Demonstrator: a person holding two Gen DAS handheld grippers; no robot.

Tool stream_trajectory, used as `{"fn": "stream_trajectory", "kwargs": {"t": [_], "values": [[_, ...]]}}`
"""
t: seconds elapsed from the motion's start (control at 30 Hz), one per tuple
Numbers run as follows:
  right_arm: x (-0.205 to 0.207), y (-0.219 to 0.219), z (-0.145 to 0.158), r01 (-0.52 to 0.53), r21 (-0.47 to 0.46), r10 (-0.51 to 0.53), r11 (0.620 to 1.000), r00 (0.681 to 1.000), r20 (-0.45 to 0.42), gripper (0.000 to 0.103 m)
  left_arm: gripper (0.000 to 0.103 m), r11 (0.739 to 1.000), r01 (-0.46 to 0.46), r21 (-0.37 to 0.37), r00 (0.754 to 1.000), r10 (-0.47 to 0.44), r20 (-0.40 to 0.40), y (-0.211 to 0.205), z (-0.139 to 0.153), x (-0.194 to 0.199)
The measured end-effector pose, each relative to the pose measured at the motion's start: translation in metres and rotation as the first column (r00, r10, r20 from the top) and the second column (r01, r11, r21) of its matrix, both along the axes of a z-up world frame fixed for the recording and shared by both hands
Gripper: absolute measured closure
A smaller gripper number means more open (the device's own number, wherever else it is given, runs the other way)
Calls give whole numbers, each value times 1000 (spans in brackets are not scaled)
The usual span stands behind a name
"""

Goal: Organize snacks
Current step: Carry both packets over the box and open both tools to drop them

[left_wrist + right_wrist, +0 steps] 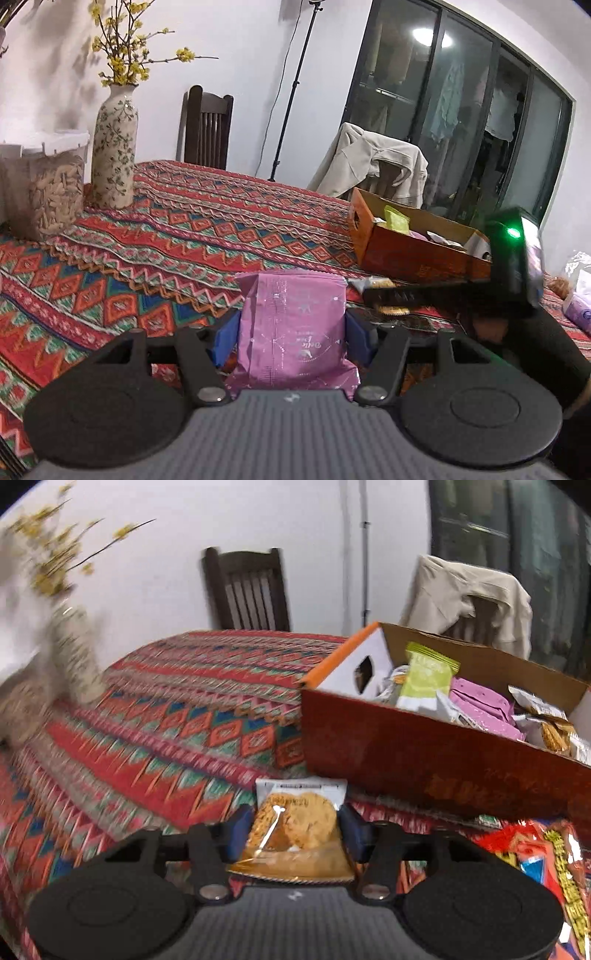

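While left claw (291, 341) grips pink packet (293, 328), right claw (295, 832) grips cracker packet (301, 819) near box (424, 746) edge.

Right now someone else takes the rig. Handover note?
Left tongs: shut on a pink snack packet, held above the table.
Right tongs: shut on a cookie packet, just short of the box.
Cardboard box on the patterned tablecloth already holds green, pink and cookie packets.
Left: drop both held packets in, then the loose red bags beside the box.
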State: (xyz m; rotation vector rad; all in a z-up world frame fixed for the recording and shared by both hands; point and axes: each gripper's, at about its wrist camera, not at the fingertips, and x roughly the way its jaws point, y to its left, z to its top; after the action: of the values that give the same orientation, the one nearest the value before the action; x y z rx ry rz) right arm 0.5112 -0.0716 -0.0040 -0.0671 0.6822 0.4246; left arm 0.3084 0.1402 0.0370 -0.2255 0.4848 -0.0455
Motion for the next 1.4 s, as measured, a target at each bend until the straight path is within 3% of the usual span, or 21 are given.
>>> {"fn": "stream_trajectory", "kwargs": {"t": [0.23,0.43,0.67,0.77,0.9,1.03,1.13,1.27,1.4], "values": [[-87,-38,10,-79,-24,80,997,996,25,60,41,998,66,-4,998,-66,-23,-34,-4,-9],[-156,-114,15,-13,103,12,995,1000,6,60,41,985,168,27,985,-167,-42,-88,-4,-10],[-174,-185,34,48,224,-65,973,995,69,60,41,974,226,36,973,-223,-56,-134,5,6],[-163,-204,40,50,256,-78,965,992,103,60,41,965,256,65,967,-254,-30,-150,13,17],[-143,-217,49,54,244,-87,968,988,126,60,41,934,349,75,937,-350,5,-162,29,55],[-107,-230,64,20,229,-60,973,984,170,60,41,919,359,164,928,-370,40,-185,50,116],[-81,-238,79,10,219,-59,976,974,217,60,41,917,378,130,921,-387,51,-198,57,168],[-18,-244,94,26,205,-75,978,969,235,60,41,903,415,115,907,-421,32,-222,44,233],[55,-246,79,98,184,-124,978,982,140,60,41,917,376,132,926,-375,-36,-243,19,275]]}}
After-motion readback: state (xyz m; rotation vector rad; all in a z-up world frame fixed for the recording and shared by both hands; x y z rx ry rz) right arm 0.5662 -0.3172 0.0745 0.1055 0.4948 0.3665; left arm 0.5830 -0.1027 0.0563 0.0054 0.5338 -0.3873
